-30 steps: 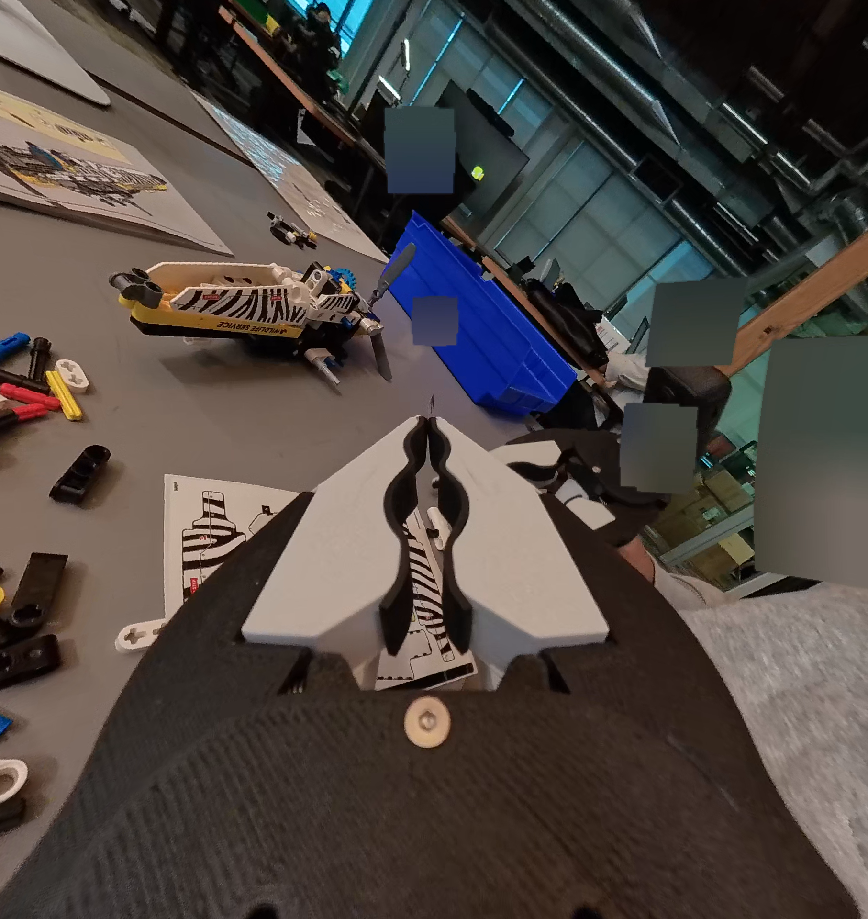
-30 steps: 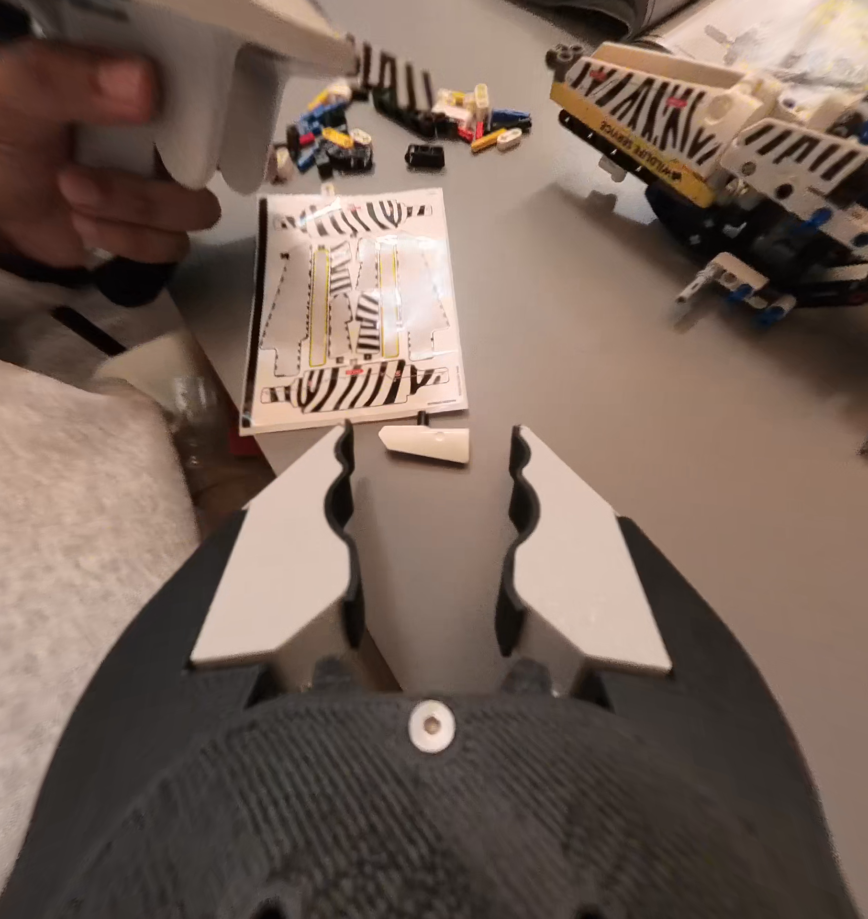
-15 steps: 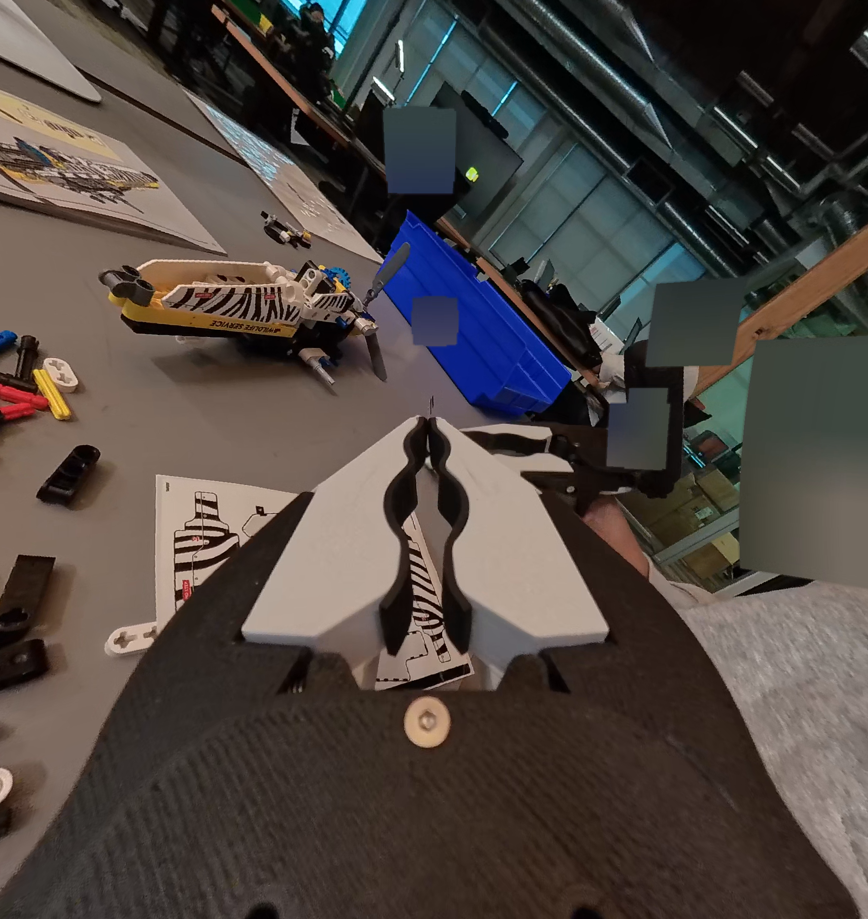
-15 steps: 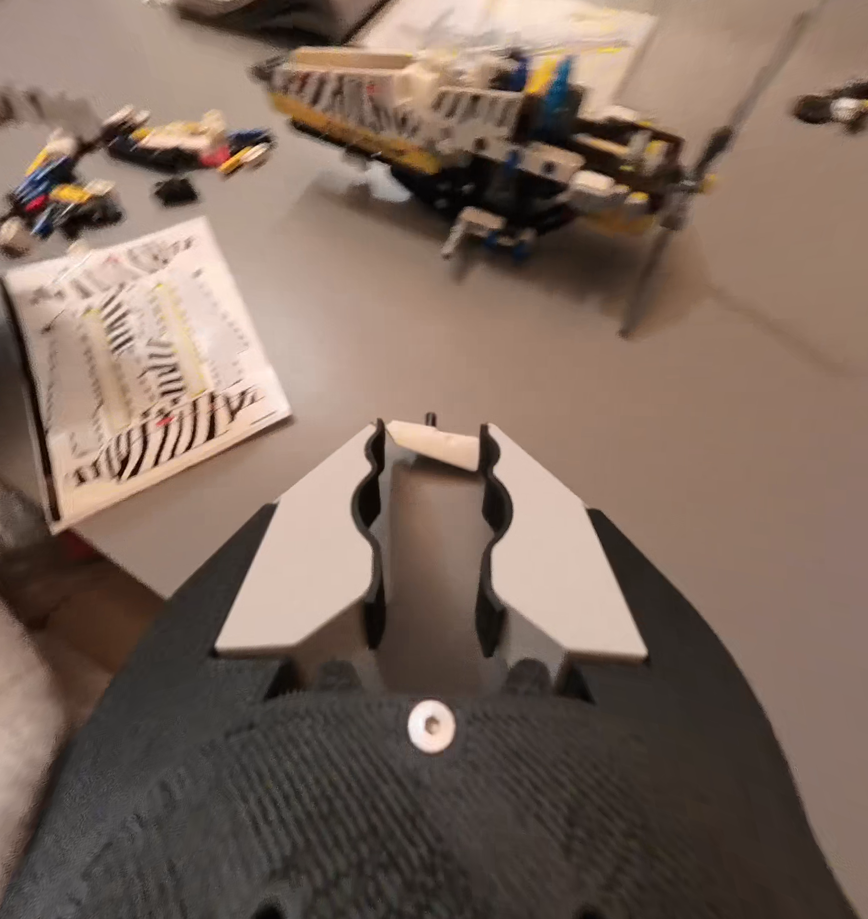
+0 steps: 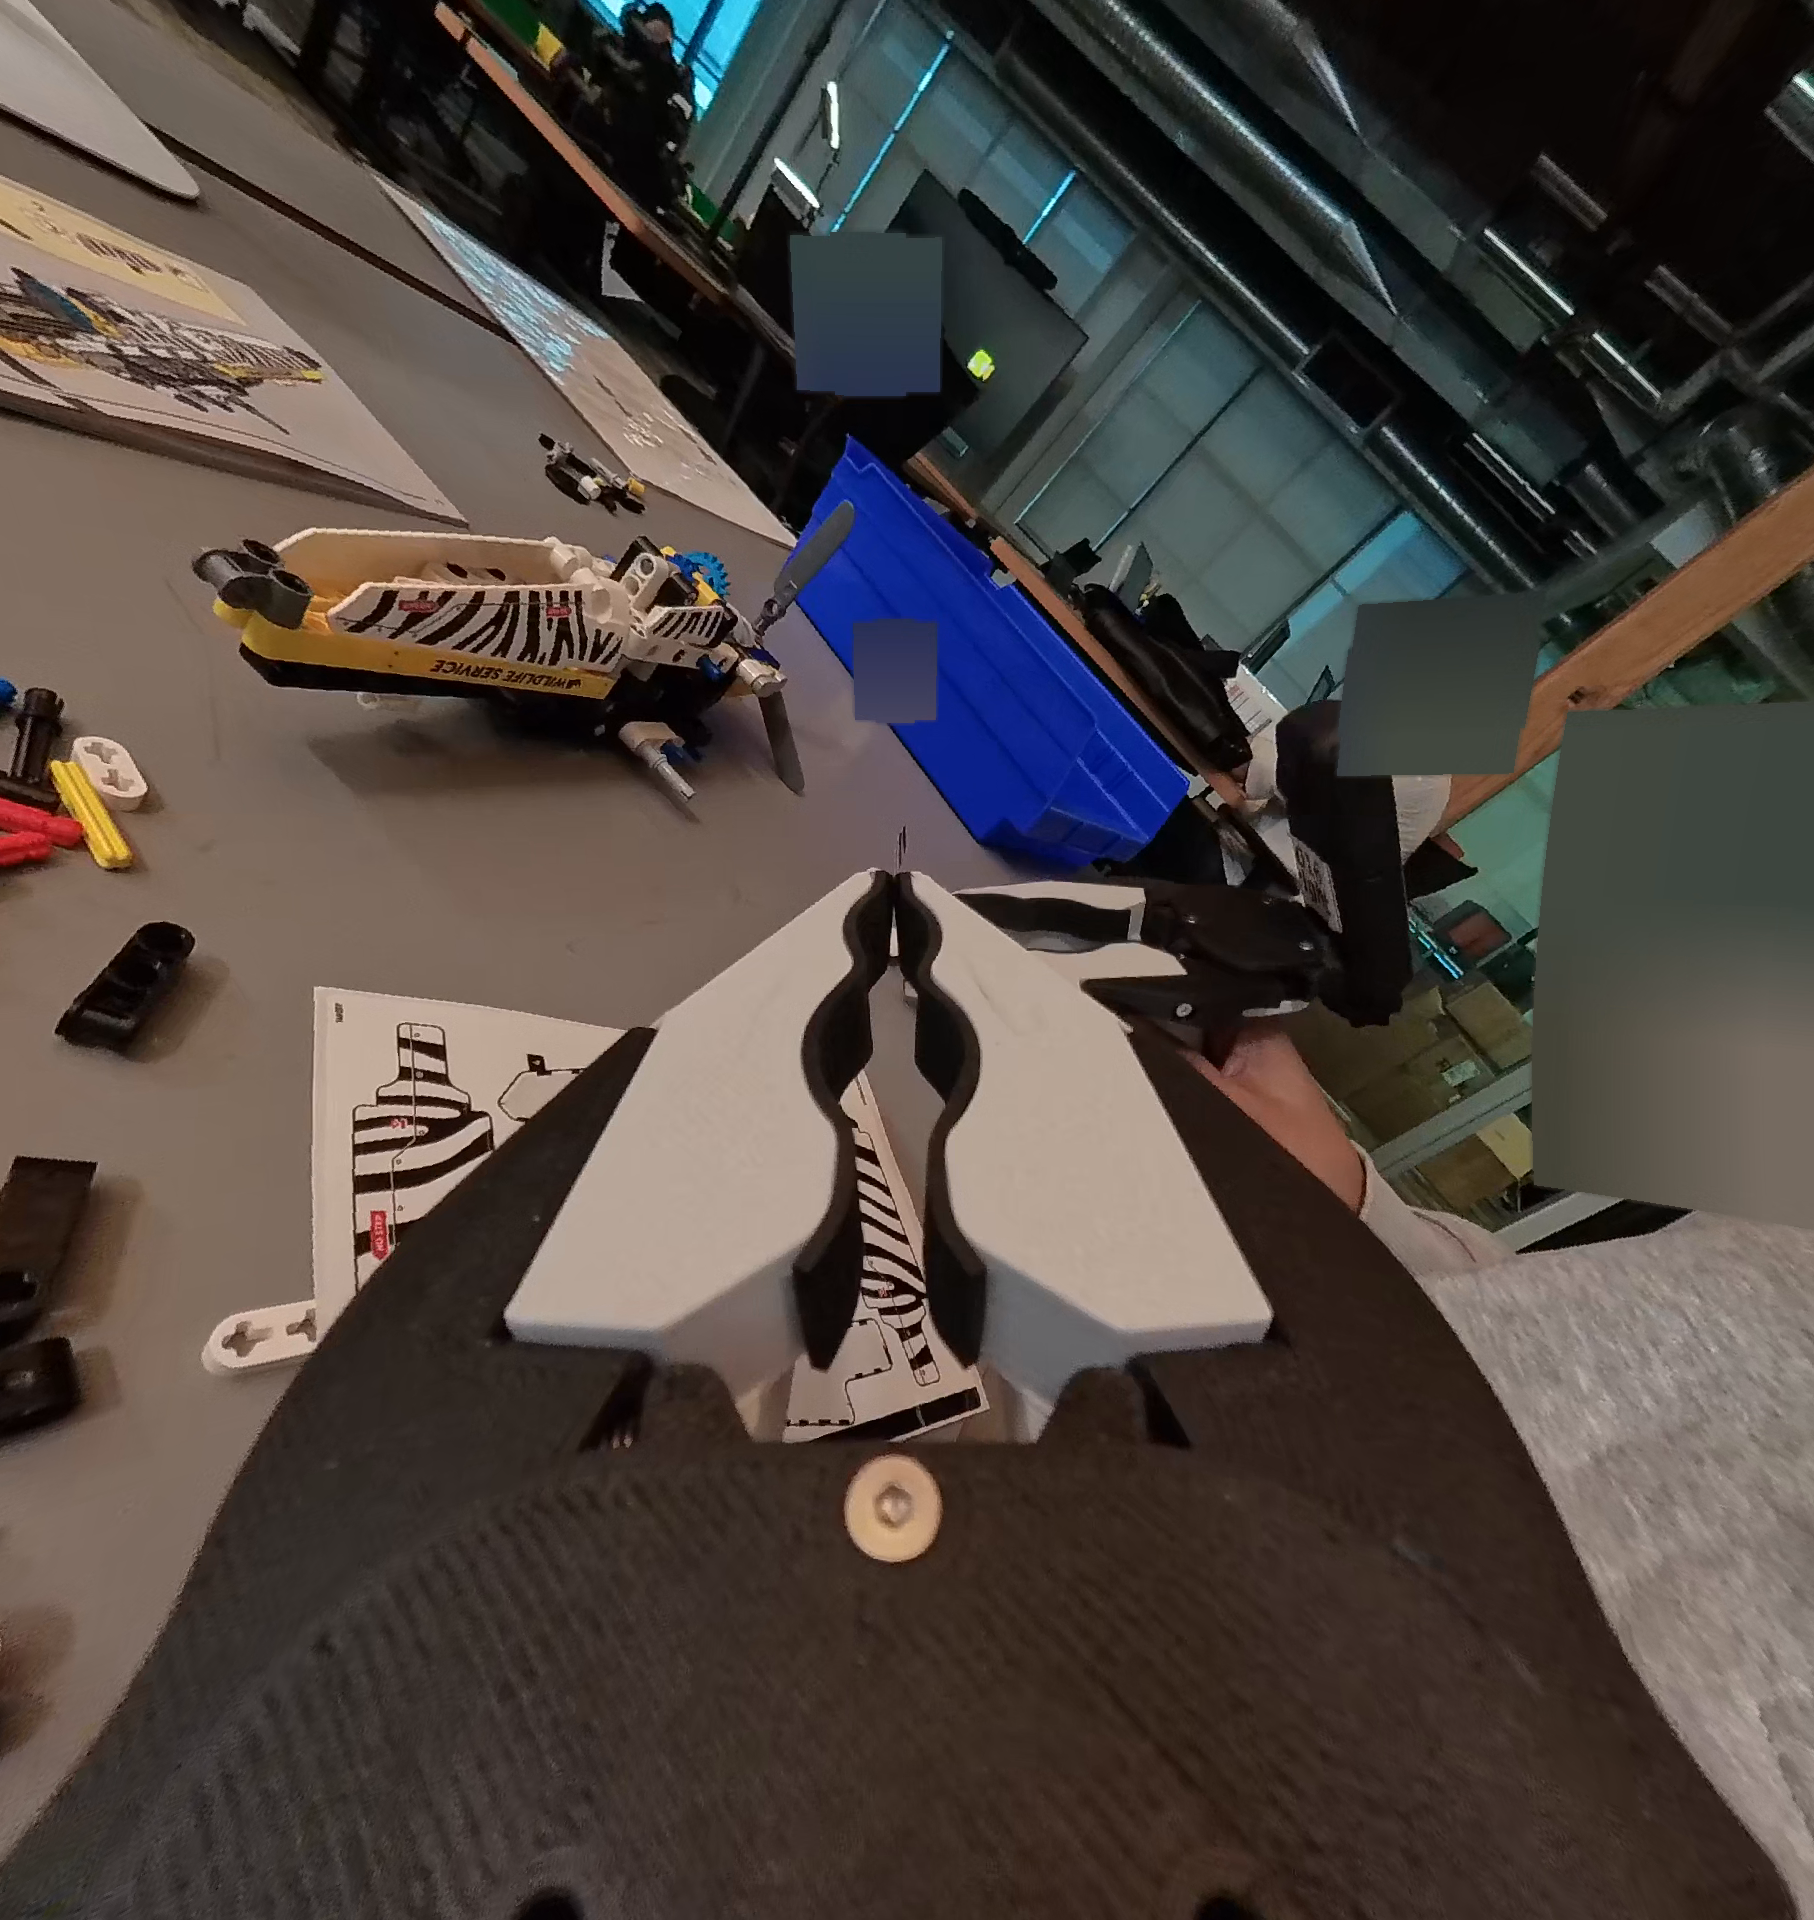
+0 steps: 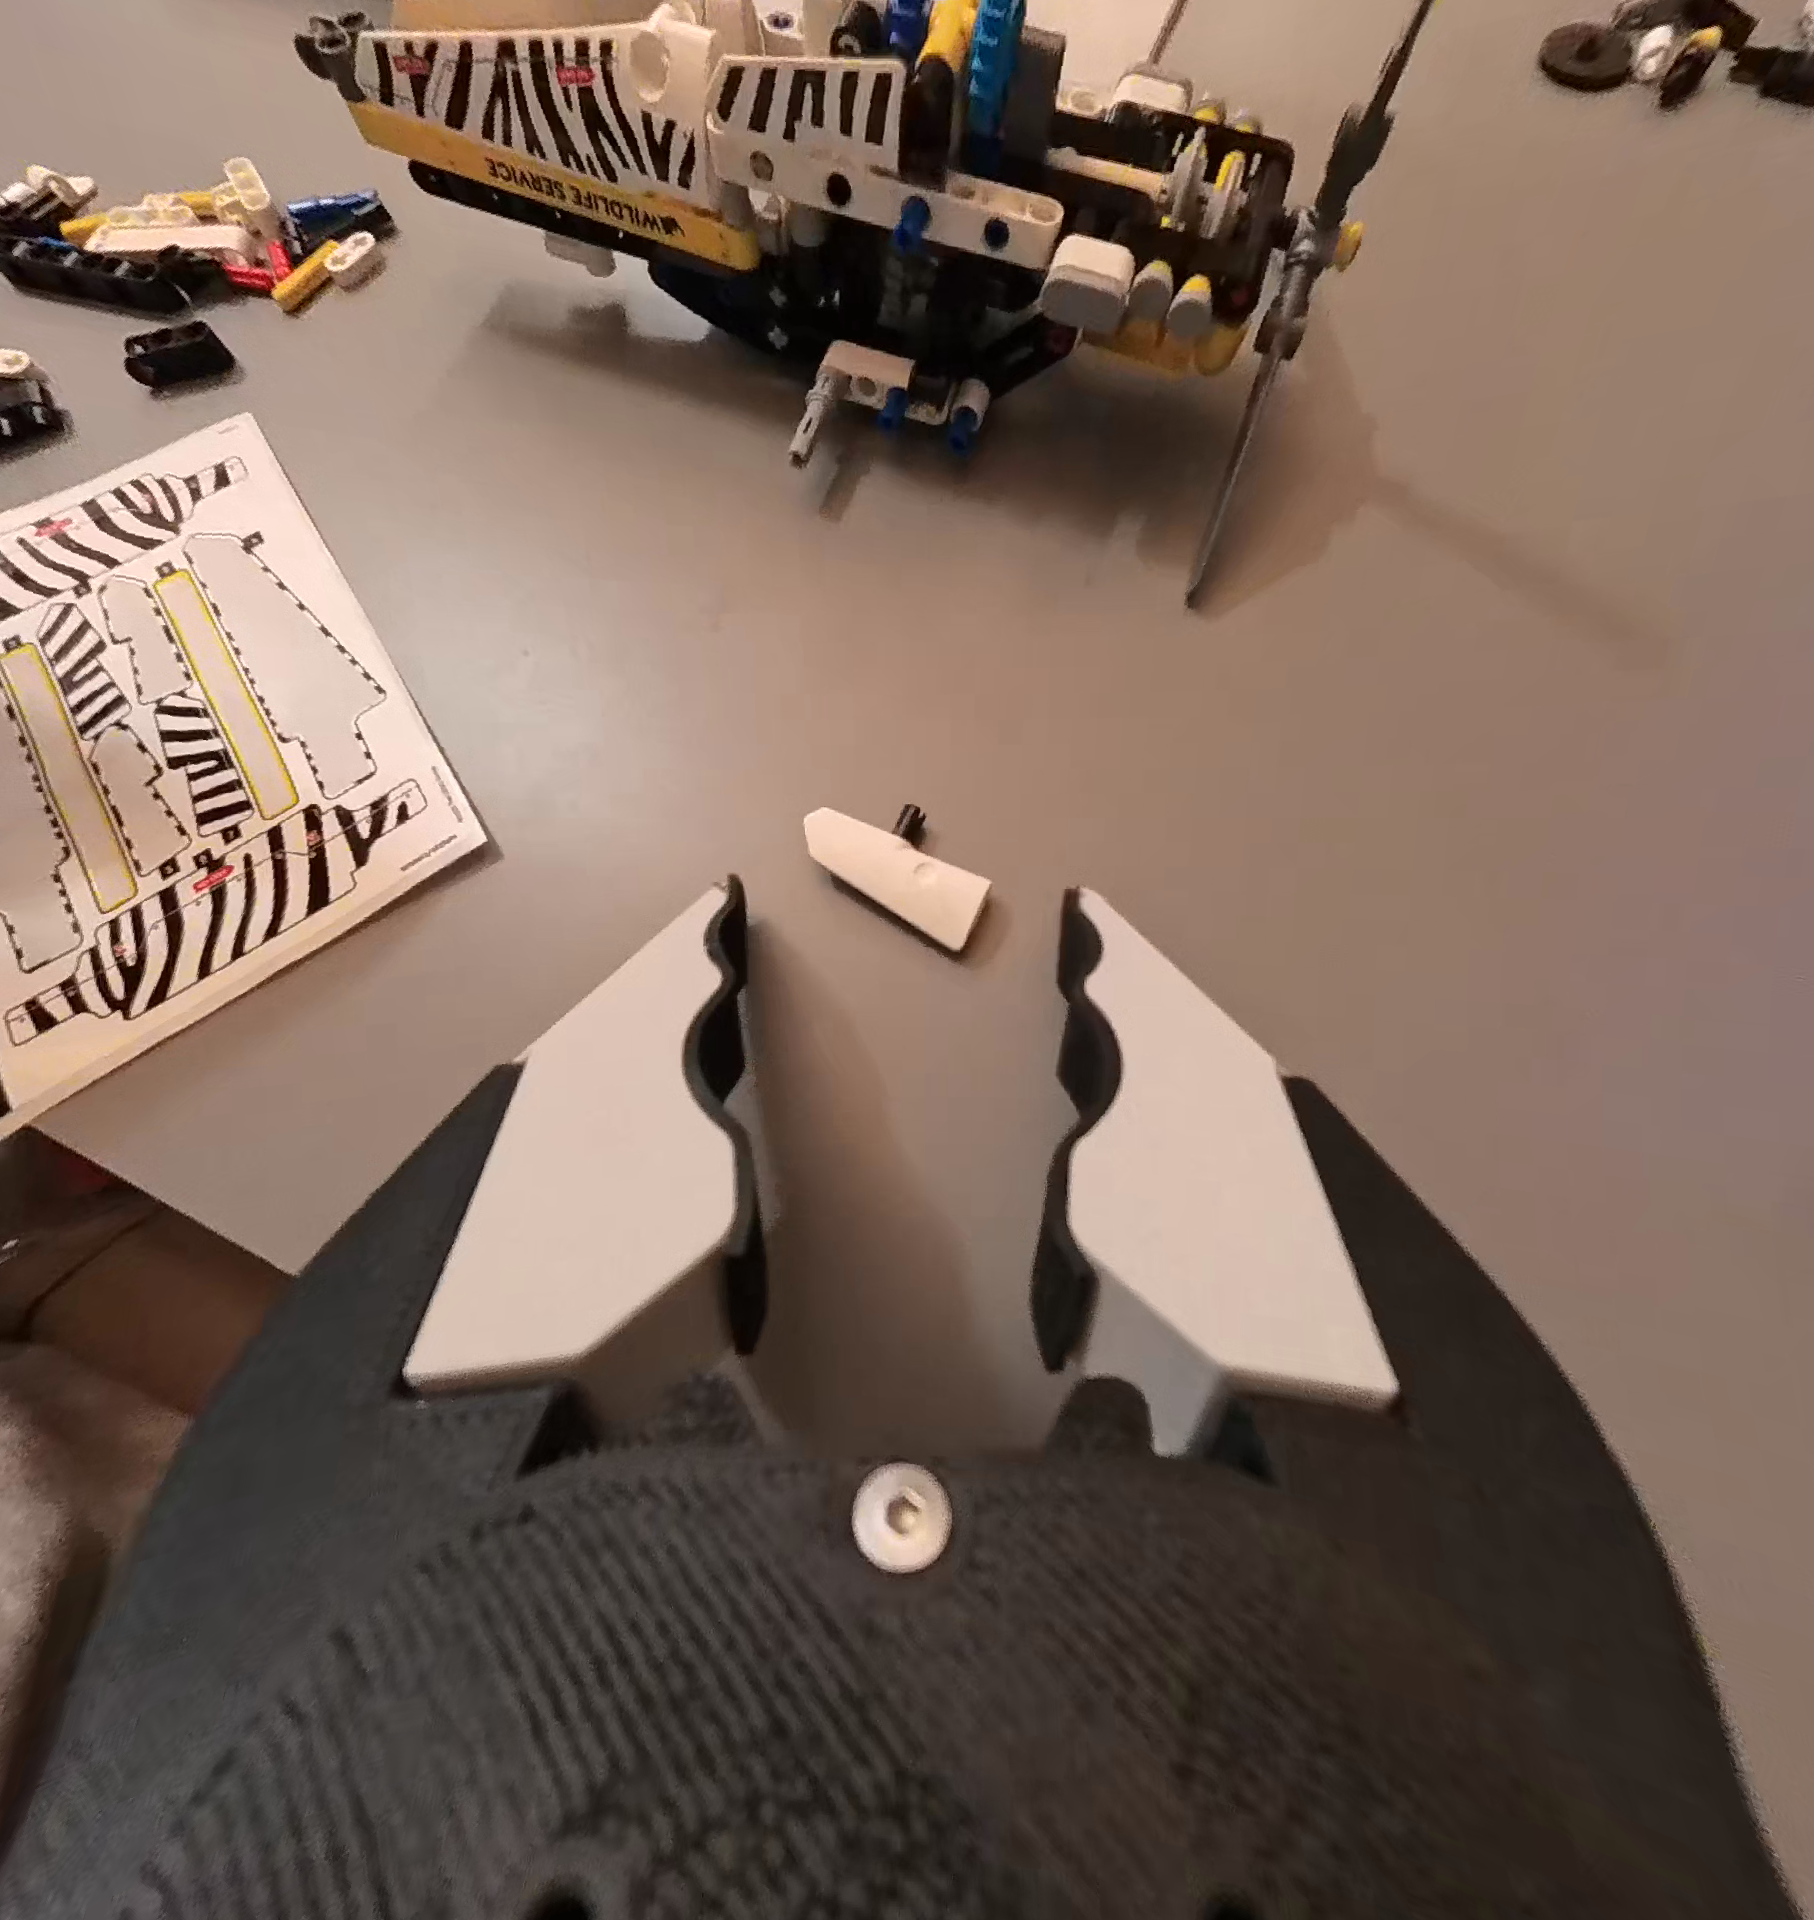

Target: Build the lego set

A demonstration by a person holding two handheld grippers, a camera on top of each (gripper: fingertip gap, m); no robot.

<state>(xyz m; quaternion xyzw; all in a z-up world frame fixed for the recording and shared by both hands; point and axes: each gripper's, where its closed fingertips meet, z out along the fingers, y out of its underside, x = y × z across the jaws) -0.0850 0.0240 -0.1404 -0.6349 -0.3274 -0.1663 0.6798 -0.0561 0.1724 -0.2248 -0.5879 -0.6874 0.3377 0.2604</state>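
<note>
The white panel piece (image 6: 898, 878), gripped half a second ago, is now released and lies on the grey table (image 6: 1402, 935), just ahead of the right gripper (image 6: 903, 909), whose fingers are spread apart. Beyond the piece stands the zebra-striped model (image 6: 778, 177); the sticker sheet (image 6: 155, 758) lies to the piece's left. The left gripper (image 5: 895, 883) is held closed, fingertips together.

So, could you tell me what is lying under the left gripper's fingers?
Through the gap in the shut left gripper the zebra-striped sticker sheet shows on the grey table. The gripper body covers most of the sheet, so its middle cannot be seen there.
</note>
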